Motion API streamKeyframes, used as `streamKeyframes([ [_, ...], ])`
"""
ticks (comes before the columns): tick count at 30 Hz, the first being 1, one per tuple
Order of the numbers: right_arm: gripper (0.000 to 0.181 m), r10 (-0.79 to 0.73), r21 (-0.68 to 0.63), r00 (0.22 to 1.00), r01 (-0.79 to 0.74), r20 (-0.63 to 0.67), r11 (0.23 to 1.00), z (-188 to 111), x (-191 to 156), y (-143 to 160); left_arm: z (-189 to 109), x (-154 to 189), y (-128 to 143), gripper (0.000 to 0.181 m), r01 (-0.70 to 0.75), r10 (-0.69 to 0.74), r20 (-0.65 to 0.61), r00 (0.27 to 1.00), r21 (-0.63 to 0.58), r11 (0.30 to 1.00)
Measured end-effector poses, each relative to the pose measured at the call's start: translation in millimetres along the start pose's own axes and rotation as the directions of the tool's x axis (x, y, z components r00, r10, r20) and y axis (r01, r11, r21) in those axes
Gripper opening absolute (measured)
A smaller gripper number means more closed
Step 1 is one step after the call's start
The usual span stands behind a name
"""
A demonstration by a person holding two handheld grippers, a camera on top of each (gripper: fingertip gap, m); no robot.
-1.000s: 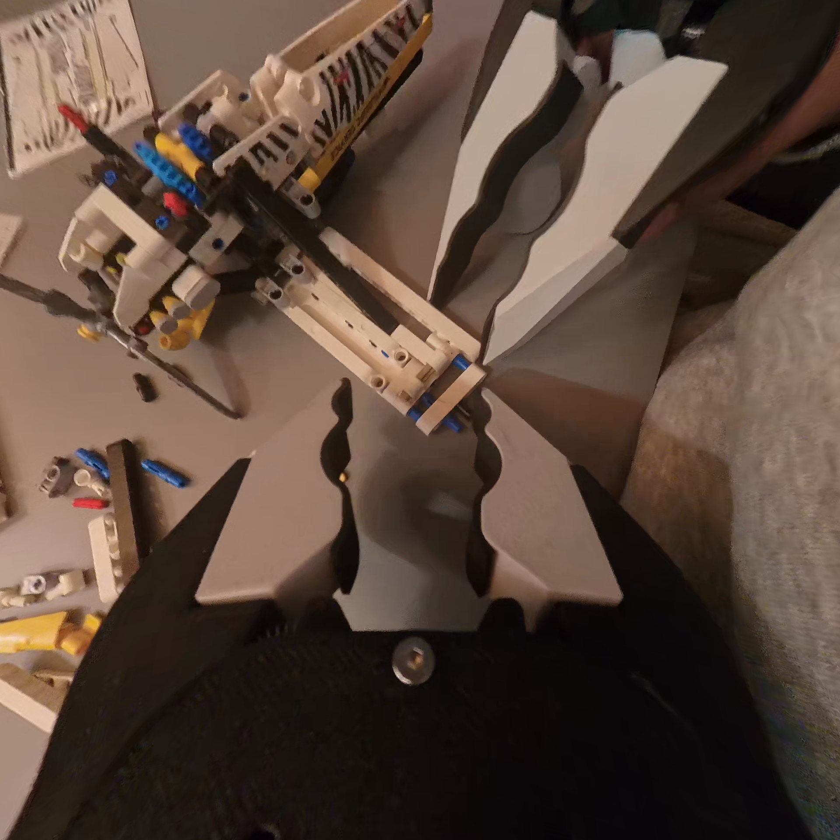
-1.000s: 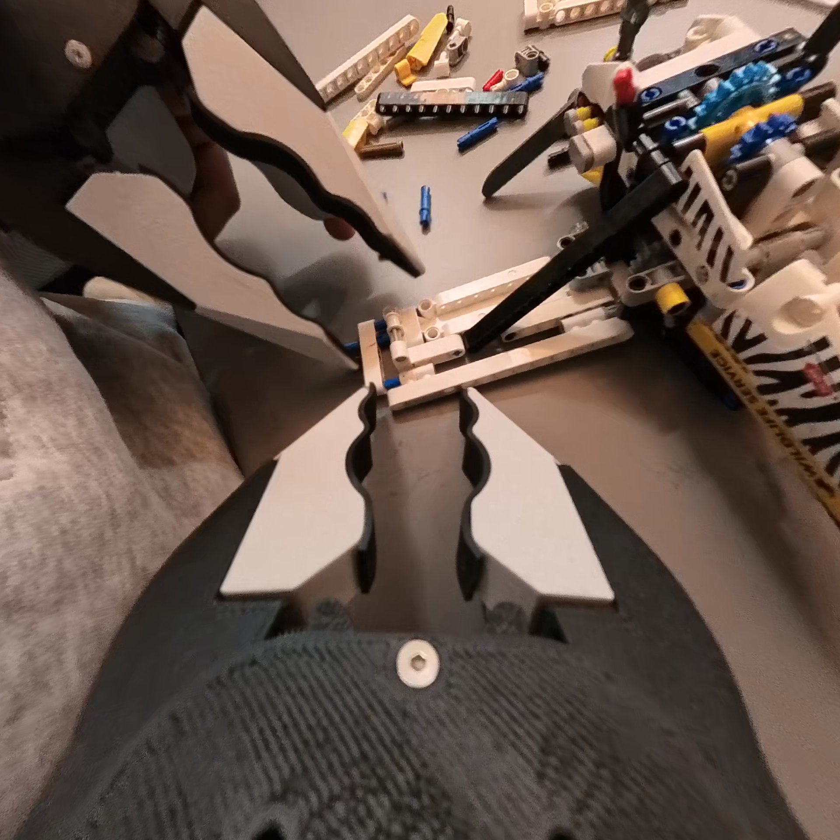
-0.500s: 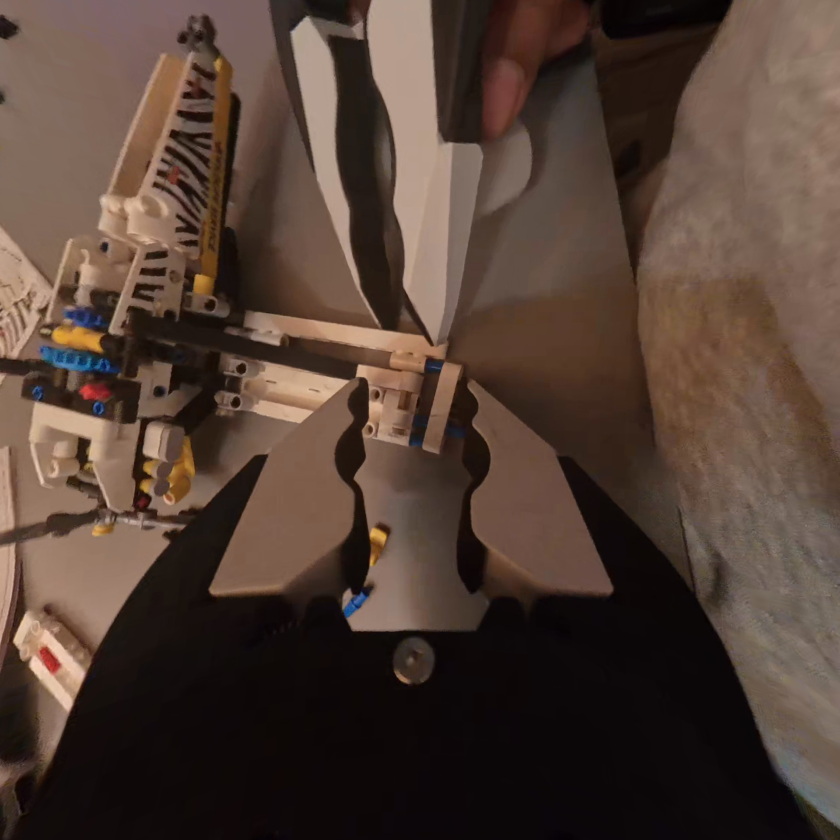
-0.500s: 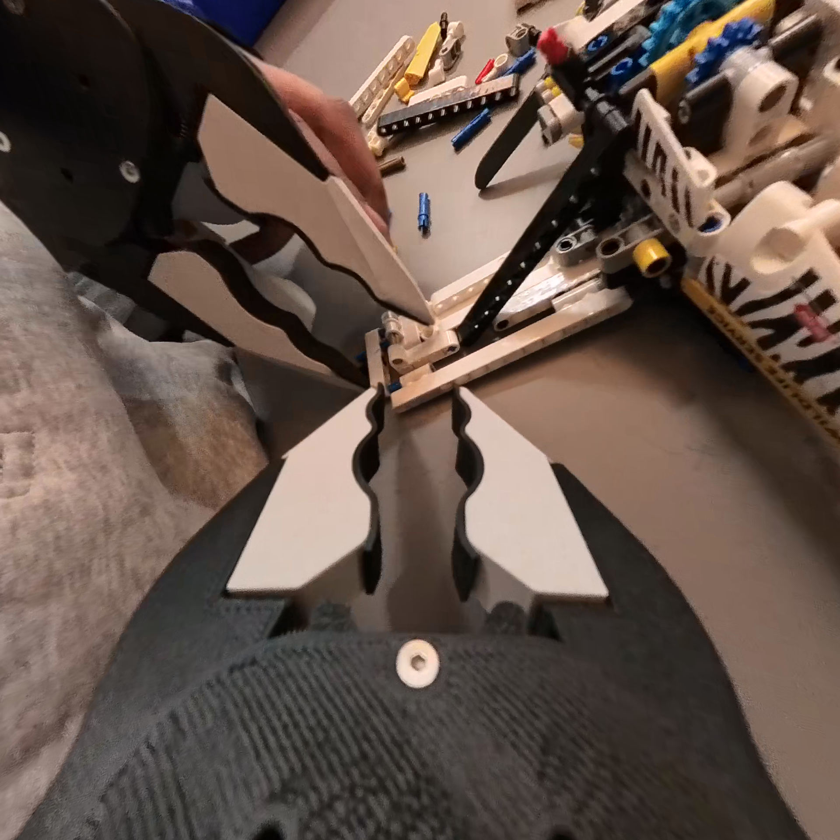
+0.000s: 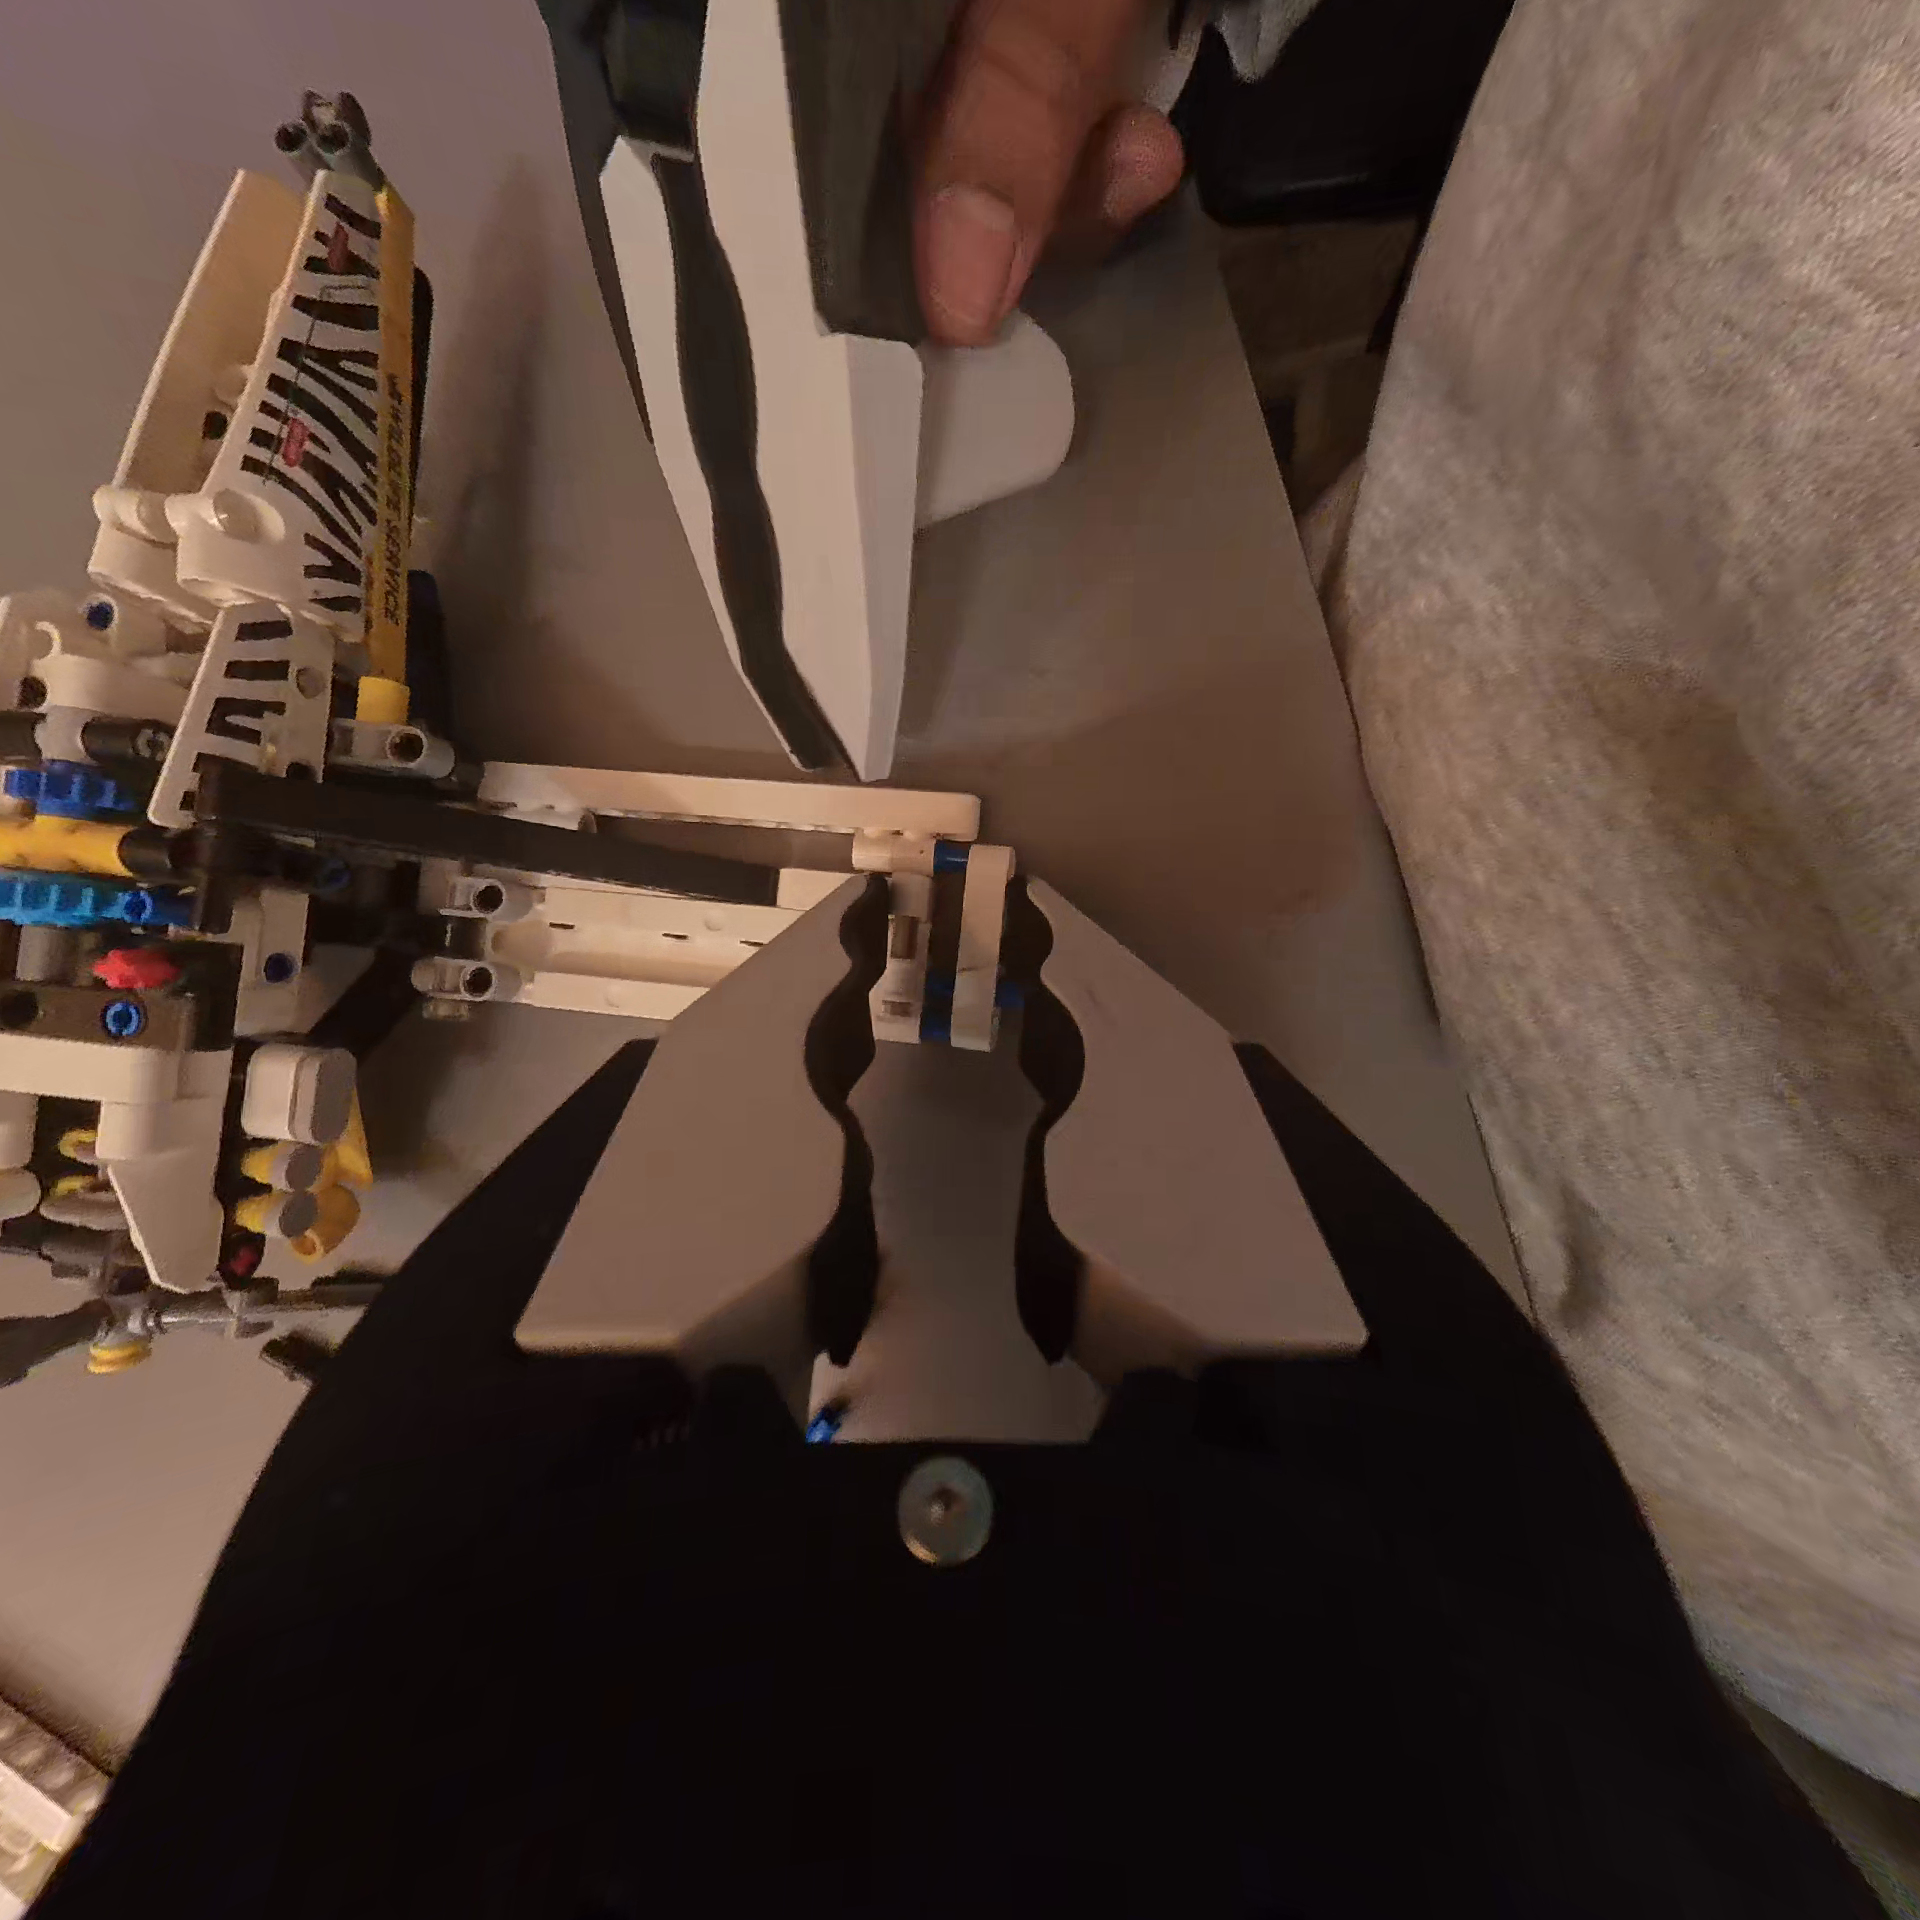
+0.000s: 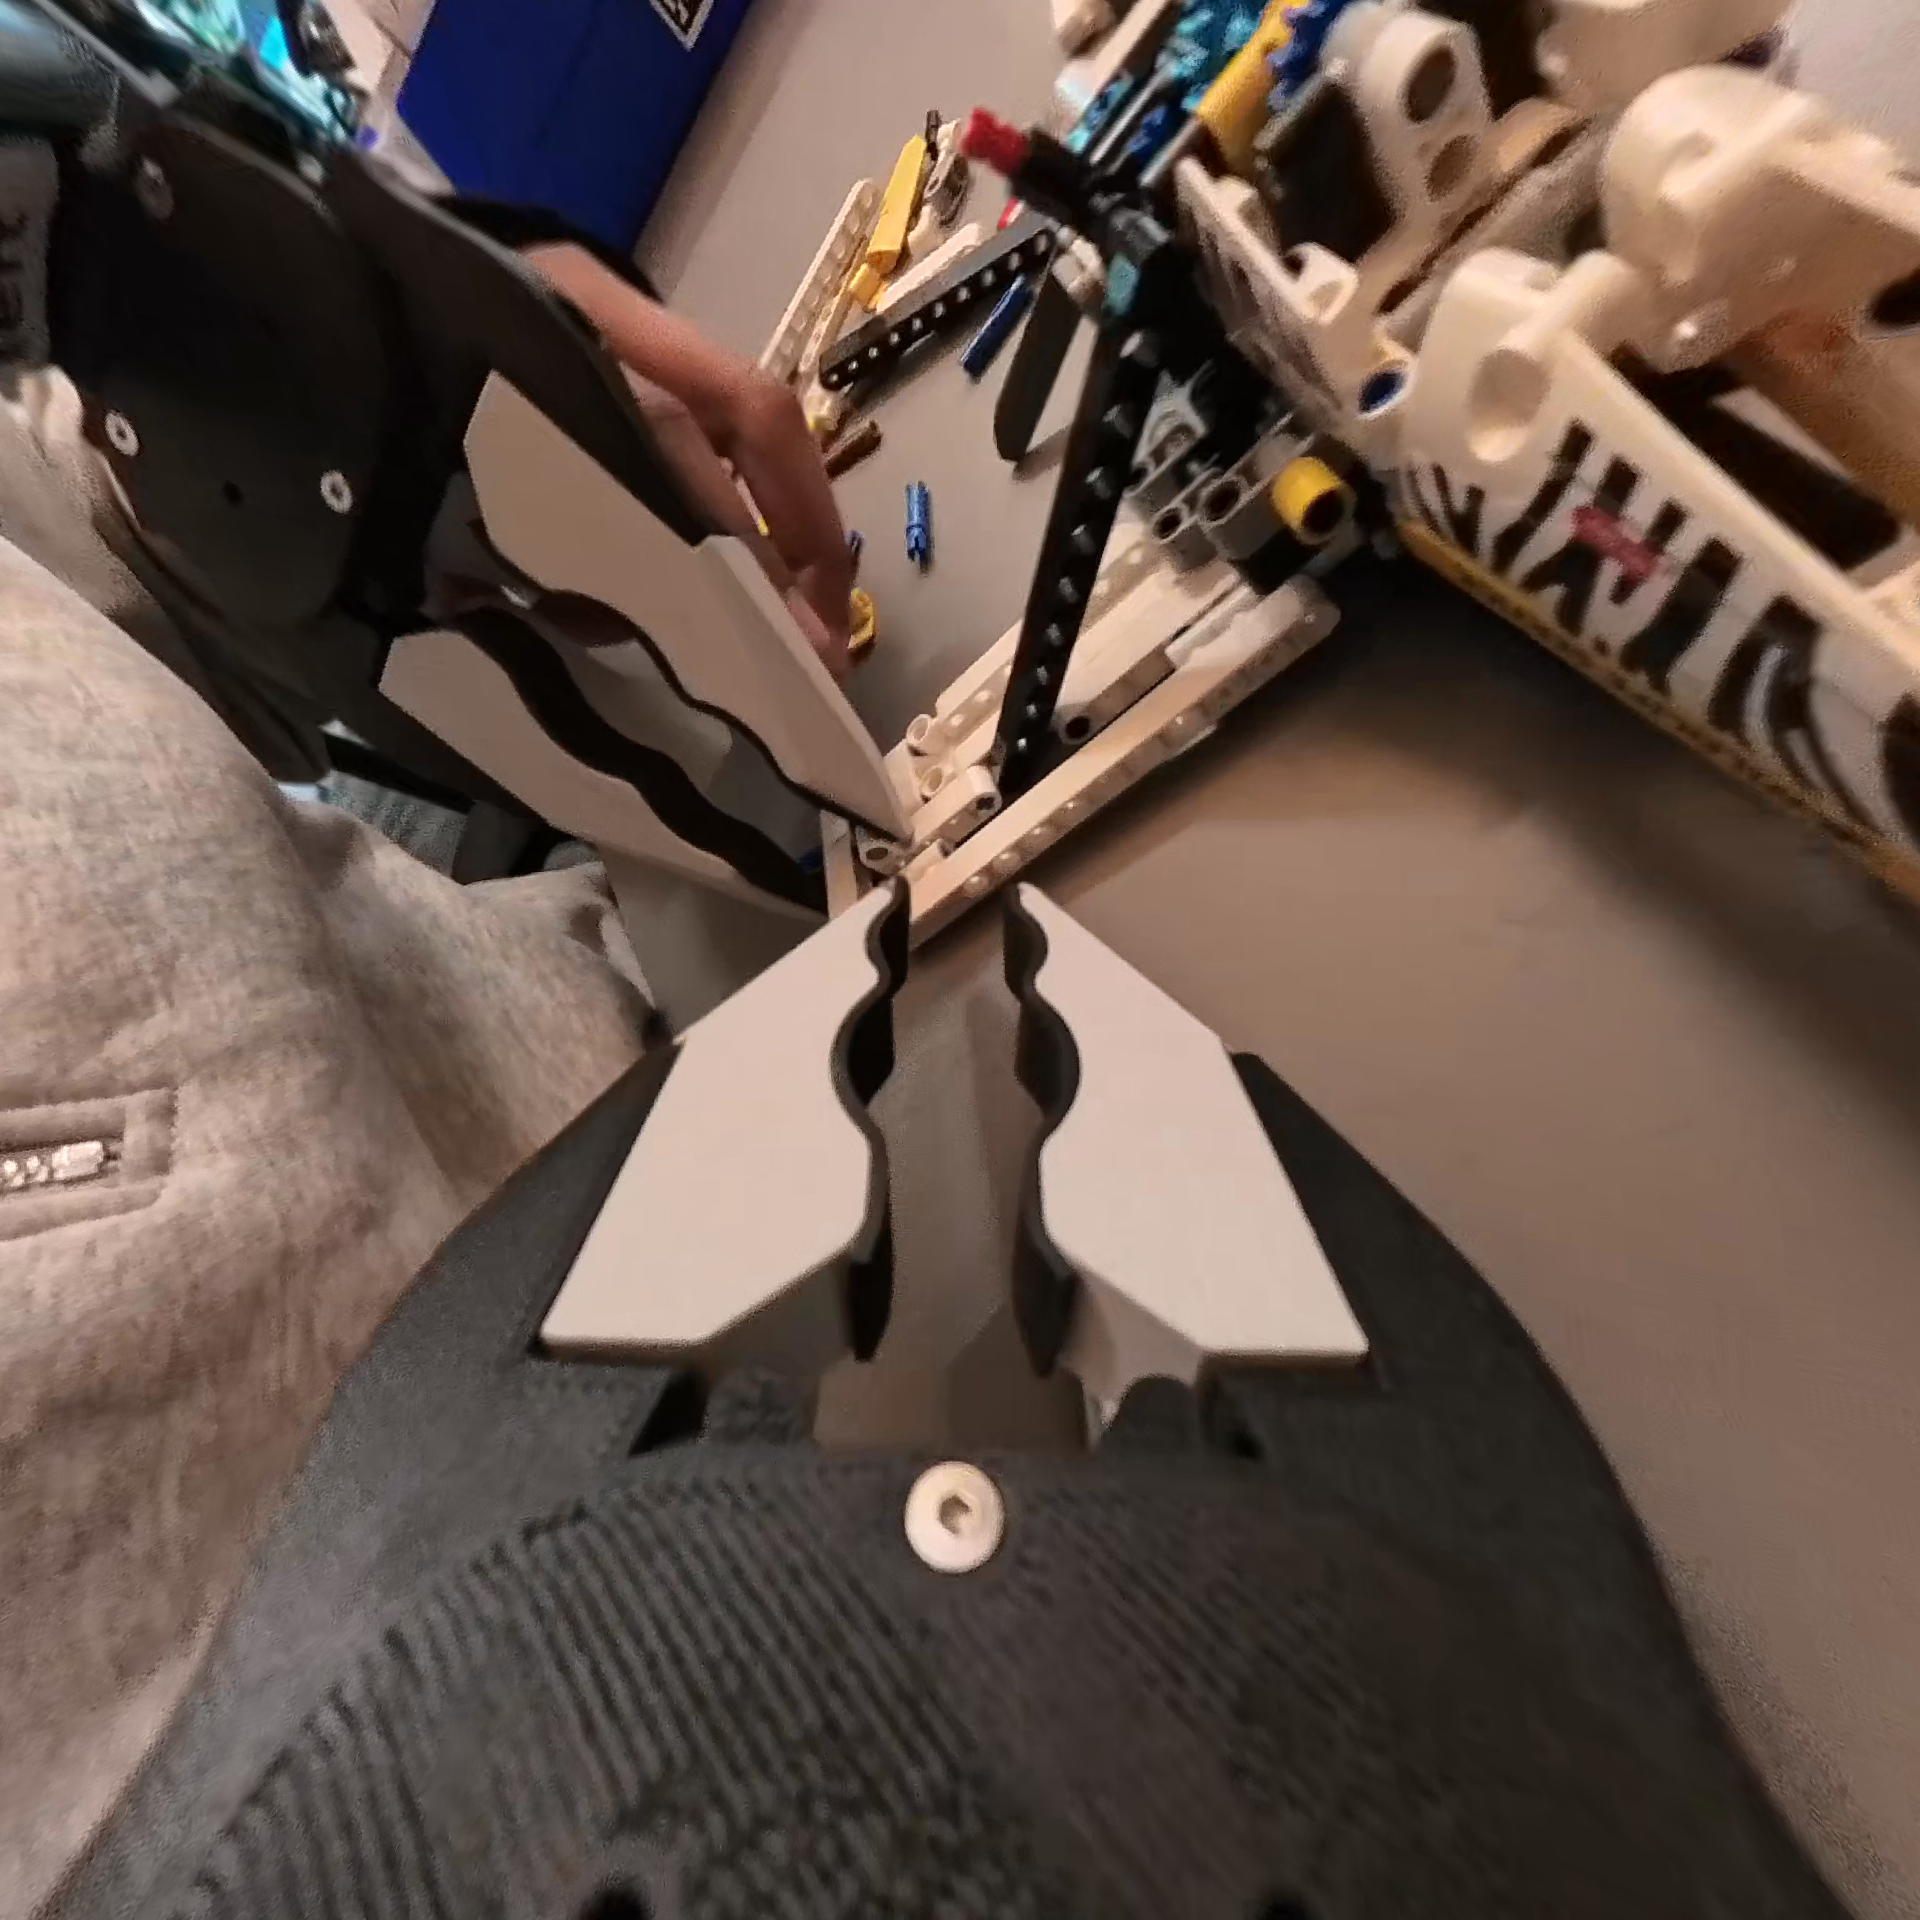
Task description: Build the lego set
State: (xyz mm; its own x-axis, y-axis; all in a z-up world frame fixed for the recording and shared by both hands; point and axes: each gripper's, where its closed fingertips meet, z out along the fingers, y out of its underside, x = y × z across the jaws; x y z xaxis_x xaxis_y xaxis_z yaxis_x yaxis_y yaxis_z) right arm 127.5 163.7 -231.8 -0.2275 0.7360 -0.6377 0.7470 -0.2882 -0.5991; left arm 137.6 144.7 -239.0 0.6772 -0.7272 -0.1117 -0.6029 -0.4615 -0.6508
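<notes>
A plain grey table (image 5: 1122, 665) was seen in both wrist views, its near edge bordered by grey fabric. On it, a partly built lego model (image 5: 312, 831) was laid — white beams, black-striped white panels, a yellow strip, blue and red pins. Its white end frame (image 5: 935, 935) was rested near the table's edge. Farther off in the right wrist view, loose parts were scattered on the surface: a black beam with holes (image 6: 935, 312), white beams (image 6: 821, 301) and a yellow piece (image 6: 899, 208) just beside it, and a small blue pin (image 6: 916, 523) lying apart — nearer the model's black strut.
</notes>
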Motion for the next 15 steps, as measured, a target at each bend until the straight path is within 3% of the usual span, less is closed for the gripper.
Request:
streamKeyframes([
  [8, 0.013, 0.192, -0.013, 0.972, -0.192, 0.135, 0.981, 4, -1, -9, -3, -4, -1, 0.02, 0.047, -0.055, 0.099, 0.994, 0.084, 0.995],
  [15, 0.019, 0.243, 0.003, 0.956, -0.246, 0.167, 0.969, 2, -3, -14, -8, -7, -4, 0.02, 0.066, -0.085, 0.121, 0.989, 0.149, 0.987],
])
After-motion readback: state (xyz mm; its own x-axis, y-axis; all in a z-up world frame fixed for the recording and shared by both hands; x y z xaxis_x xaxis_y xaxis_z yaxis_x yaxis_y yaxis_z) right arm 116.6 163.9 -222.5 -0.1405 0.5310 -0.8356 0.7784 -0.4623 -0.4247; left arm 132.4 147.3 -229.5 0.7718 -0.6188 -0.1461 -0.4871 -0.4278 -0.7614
